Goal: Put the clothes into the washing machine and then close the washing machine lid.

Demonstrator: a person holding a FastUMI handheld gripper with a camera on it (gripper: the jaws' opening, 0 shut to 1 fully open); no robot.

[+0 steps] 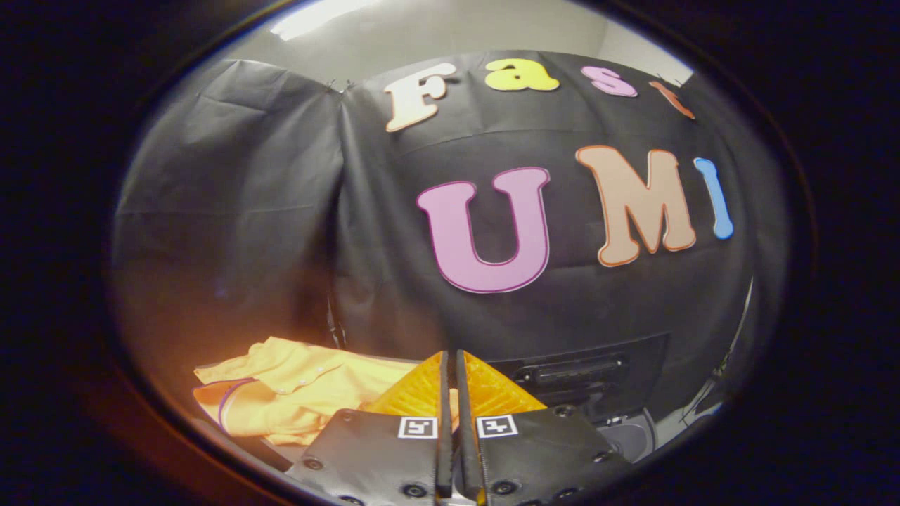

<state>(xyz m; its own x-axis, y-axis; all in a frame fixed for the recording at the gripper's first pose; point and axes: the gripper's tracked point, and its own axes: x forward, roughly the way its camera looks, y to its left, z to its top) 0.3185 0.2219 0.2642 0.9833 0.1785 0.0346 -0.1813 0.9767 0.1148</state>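
In the gripper view, your gripper (451,365) has its two fingers (415,393) drawn together, with only a thin dark slit left between them. Nothing fills that slit at the tips; a small patch of light orange shows low down in it, but you cannot tell whether that is cloth or part of the tool, so you cannot say that it has hold of anything.

The orange garment (295,393) lies to the left of your fingers and slightly ahead of them, crumpled in a low heap. Its near edge runs right up to the left finger, and part of it is hidden behind that finger's mount, so whether cloth and finger touch cannot be told. A purple-trimmed opening (226,406), a collar or cuff, sits at the garment's far left end, well away from the fingertips.

To the right of your fingers and just beyond them stands the dark washing machine (598,372), with a long recessed handle across its upper panel. Lower down, beside the right finger's mount, you see a rounded grey part (629,439) of the machine.

Behind all of this hangs the black cloth wall (246,211), well beyond the fingertips.
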